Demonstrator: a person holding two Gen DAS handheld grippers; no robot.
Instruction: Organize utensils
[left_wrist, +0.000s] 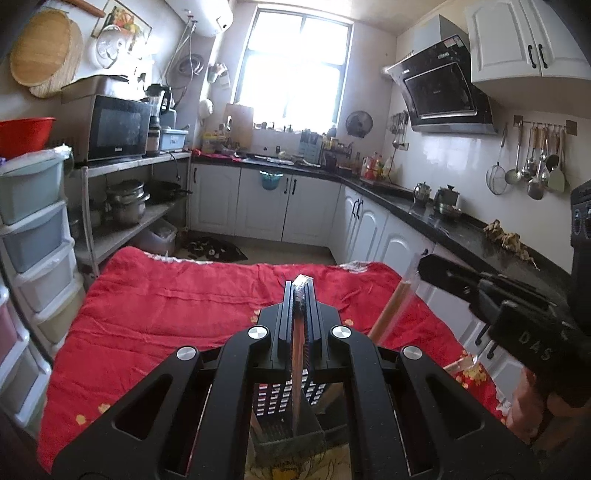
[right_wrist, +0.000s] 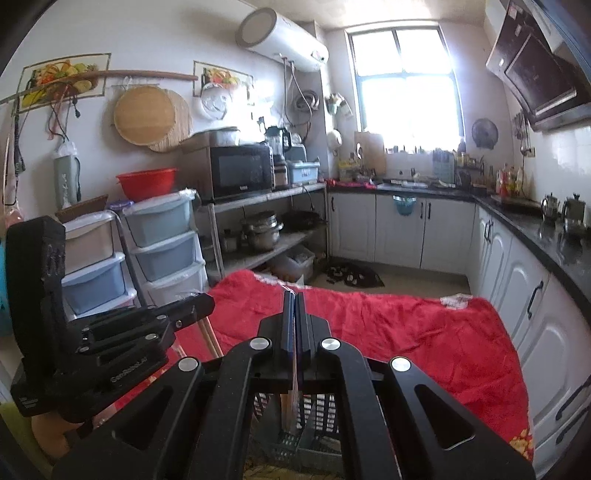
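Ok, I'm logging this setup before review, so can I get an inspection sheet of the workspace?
Surface: red cloth over the table, creased.
Job's things: wrapped chopsticks clamped in the left tongs; another wrapped pair in the right tongs; both reach down into a black slotted holder.
Clutter: nothing seen on the cloth.
Grippers: both shut on chopsticks, above the holder.
Cables: cords hang on the left wall.
Surroundings: microwave, drawer stack, window, hanging ladles.
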